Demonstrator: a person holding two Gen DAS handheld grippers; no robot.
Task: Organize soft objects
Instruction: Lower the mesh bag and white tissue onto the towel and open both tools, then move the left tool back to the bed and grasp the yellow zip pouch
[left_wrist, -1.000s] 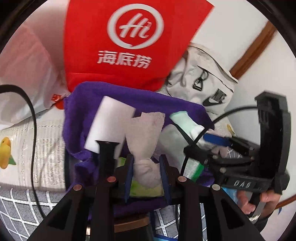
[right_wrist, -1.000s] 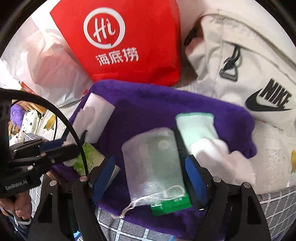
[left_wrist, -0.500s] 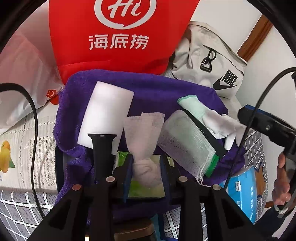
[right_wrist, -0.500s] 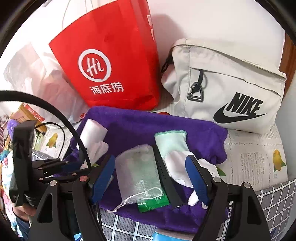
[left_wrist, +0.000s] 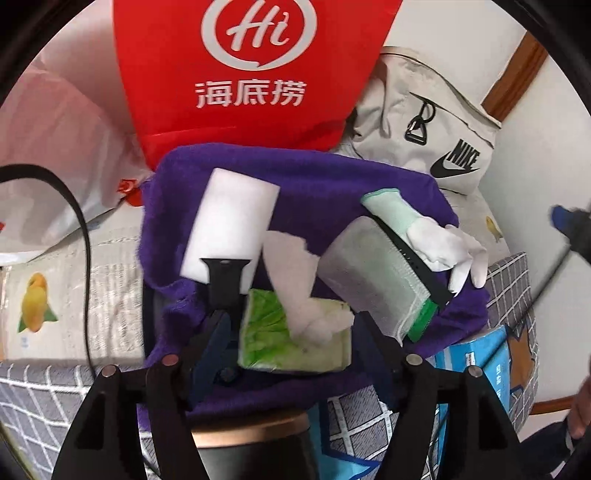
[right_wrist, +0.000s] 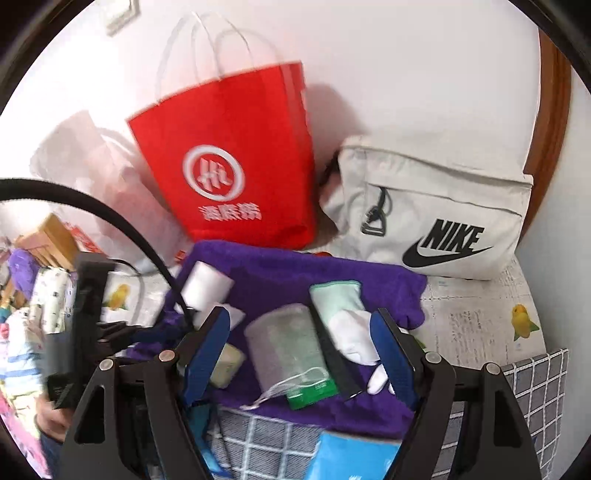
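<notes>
A purple towel (left_wrist: 332, 184) holds a white foam block (left_wrist: 232, 221), a green tissue pack (left_wrist: 291, 343) with a white tissue (left_wrist: 291, 266) sticking up, a mesh pouch (left_wrist: 373, 273) and a white glove with a mint cuff (left_wrist: 436, 236). My left gripper (left_wrist: 295, 332) points down over the tissue pack. Its jaws are opening, with the pack and tissue between them, and the pads stand off the tissue. My right gripper (right_wrist: 301, 350) hangs open and raised above the mesh pouch (right_wrist: 284, 347) and glove (right_wrist: 347, 317), holding nothing.
A red paper bag (right_wrist: 229, 162) and a grey Nike bag (right_wrist: 443, 221) stand against the wall behind the towel. A blue box (left_wrist: 476, 362) lies at the front right edge. A black strap (left_wrist: 417, 258) lies between pouch and glove. A cable (left_wrist: 81, 229) crosses the left.
My left jaws have parted and let go of the tissue, which stays standing from the pack. My right gripper has risen and drawn back, still open.
</notes>
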